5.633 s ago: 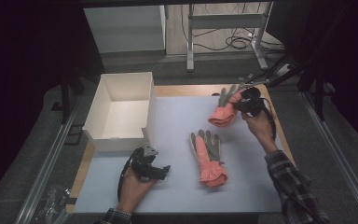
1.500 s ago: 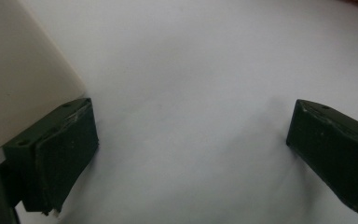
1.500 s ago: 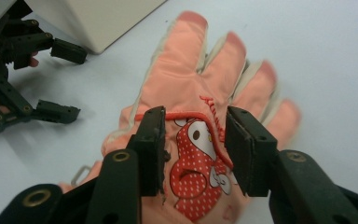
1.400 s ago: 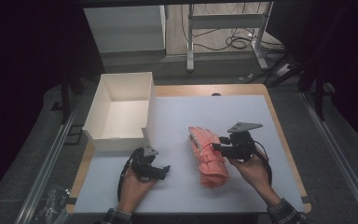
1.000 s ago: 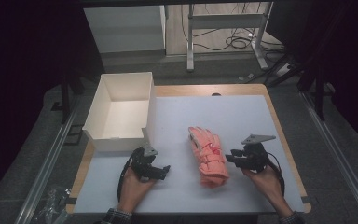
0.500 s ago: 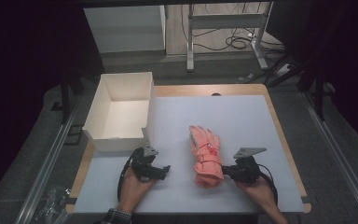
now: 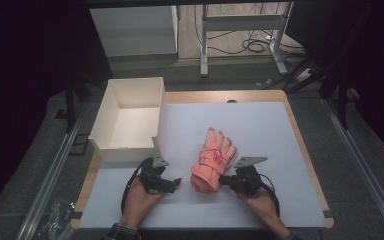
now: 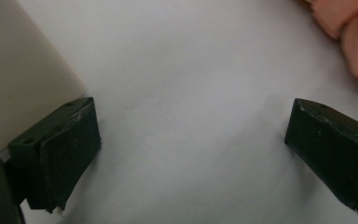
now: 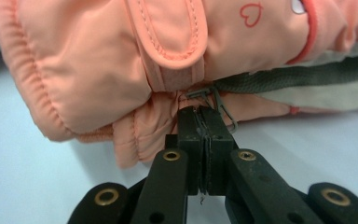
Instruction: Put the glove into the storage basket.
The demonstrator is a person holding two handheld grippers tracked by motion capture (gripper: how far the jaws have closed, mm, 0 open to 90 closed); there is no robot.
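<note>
The box (image 7: 130, 117) stands open at the far left of the worktop (image 7: 270, 125), and what shows of its inside is bare. That suggests the packing step, if the box is where things are meant to go, has not begun.

Just in front of the box, the left claw (image 7: 172, 182) rests low on the worktop with its jaws wide apart and nothing between them; in the left claw view its pads (image 8: 67, 154) frame bare white surface, with the box wall at one side and a bit of peach fabric in the far corner. It looks idle, waiting its turn.

To the right of the box, near the middle of the worktop, lie the gloves (image 7: 212, 160), stacked one on top of the other, fingers pointing away from the person and cuffs toward them. Stacking the pair looks done.

Farther right from the box, the right claw (image 7: 225, 180) sits against the cuff end of the gloves. Its jaws have just been closing, and in the right claw view they stand pressed together at the seam where the two cuffs meet, beside a small wire clip (image 9: 219, 105). Whether fabric or the clip is truly pinched I cannot tell.

What seems left: securing a hold on the pair, lifting it, and carrying it left into the box.
</note>
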